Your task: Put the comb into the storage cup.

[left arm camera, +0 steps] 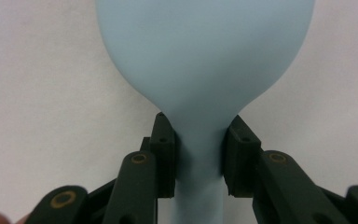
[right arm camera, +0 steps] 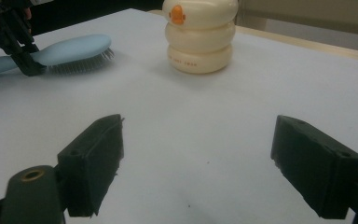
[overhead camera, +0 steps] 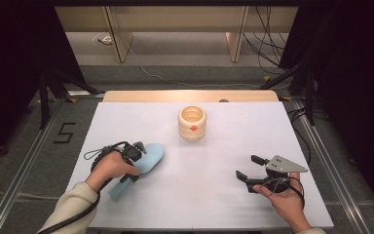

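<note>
So far, the left hand-held gripper (left arm camera: 199, 158) was clamped on the blue hairbrush's (left arm camera: 205, 60) neck, with the brush lying on the tabletop (overhead camera: 214, 165). Lifting it was left, perhaps toward the cream holder (overhead camera: 192, 123); the right hand-held gripper (right arm camera: 198, 163) sat idle, jaws apart.

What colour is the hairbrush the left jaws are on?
Light blue hairbrush, clearest in the left gripper view.

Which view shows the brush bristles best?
Right gripper view: the brush lies side-on, bristles visible under its head. The high view shows its blue back, partly under the left gripper. The left gripper view shows its back and neck.
</note>
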Tool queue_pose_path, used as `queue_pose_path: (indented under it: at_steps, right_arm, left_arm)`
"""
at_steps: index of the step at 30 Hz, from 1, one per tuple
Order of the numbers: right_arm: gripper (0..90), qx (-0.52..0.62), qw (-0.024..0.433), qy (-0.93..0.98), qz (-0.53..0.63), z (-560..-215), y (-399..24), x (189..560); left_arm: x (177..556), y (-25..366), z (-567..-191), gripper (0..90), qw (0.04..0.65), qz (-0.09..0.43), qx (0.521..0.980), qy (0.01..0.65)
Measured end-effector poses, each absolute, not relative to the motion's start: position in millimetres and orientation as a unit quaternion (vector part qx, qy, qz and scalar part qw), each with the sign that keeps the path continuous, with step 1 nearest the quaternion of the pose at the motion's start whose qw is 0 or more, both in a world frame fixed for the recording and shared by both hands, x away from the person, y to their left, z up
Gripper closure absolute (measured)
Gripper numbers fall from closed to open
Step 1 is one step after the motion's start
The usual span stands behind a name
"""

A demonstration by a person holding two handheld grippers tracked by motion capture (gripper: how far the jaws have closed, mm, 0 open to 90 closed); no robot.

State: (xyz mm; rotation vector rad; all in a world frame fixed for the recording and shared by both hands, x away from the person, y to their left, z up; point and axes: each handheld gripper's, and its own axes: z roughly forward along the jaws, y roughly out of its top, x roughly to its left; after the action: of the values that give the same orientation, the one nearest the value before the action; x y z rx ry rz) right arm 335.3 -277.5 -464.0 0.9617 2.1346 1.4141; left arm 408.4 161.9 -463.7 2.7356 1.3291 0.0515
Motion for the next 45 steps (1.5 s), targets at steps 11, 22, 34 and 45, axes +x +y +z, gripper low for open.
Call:
queue_pose_path:
  at_steps: [11,22,34,45]
  right_arm:
    - [17.9,0.344,0.201,0.766,0.505,-464,-277,335]
    - [18.0,0.344,0.202,0.766,0.504,-464,-277,335]
    - [18.0,0.344,0.202,0.766,0.505,-464,-277,335]
    - [18.1,0.344,0.203,0.766,0.504,-464,-277,335]
  left_arm:
    - [404,163,-464,69.4,0.059,0.032,0.902,0.426]
    - [402,163,-463,69.5,0.063,0.038,0.903,0.422]
    - [400,161,-463,69.5,0.076,0.050,0.904,0.417]
    - [395,157,-452,69.5,0.104,0.073,0.900,0.417]
